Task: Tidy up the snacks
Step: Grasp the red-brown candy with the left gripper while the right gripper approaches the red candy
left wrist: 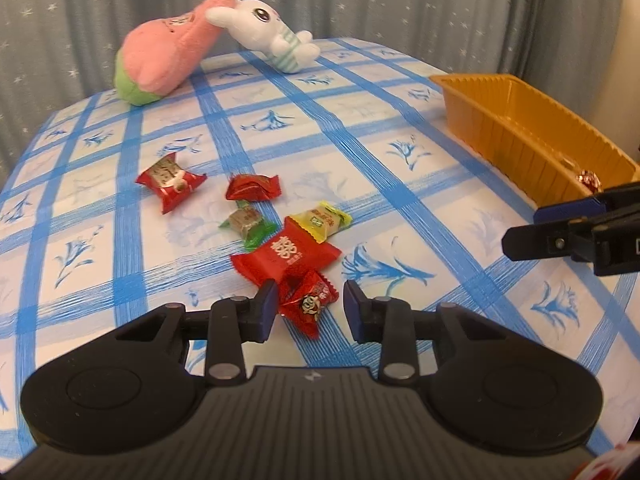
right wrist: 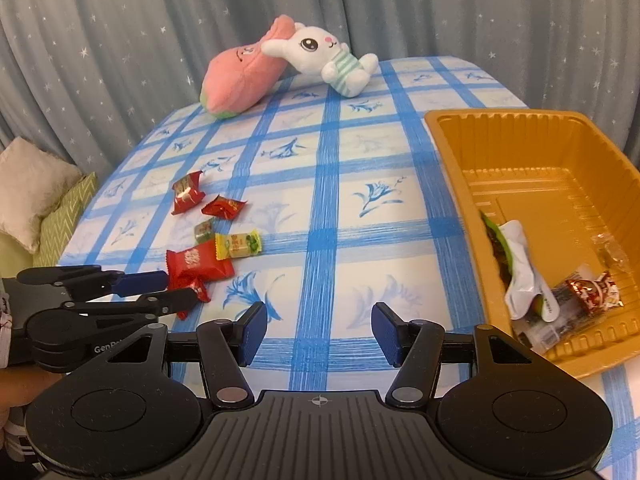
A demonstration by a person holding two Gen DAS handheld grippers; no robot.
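Observation:
Several wrapped candies lie in a loose group on the blue checked tablecloth. My left gripper is open, its fingers on either side of a small red candy with a panda face. A larger red packet lies just beyond it, then a yellow candy, a green one and two more red ones. My right gripper is open and empty above bare cloth, left of the gold plastic tray. The tray holds several snacks, among them a white and green packet.
A pink plush and a white rabbit plush lie at the table's far edge before a grey starred curtain. Cushions sit off the table's left side. The tray stands at the table's right side.

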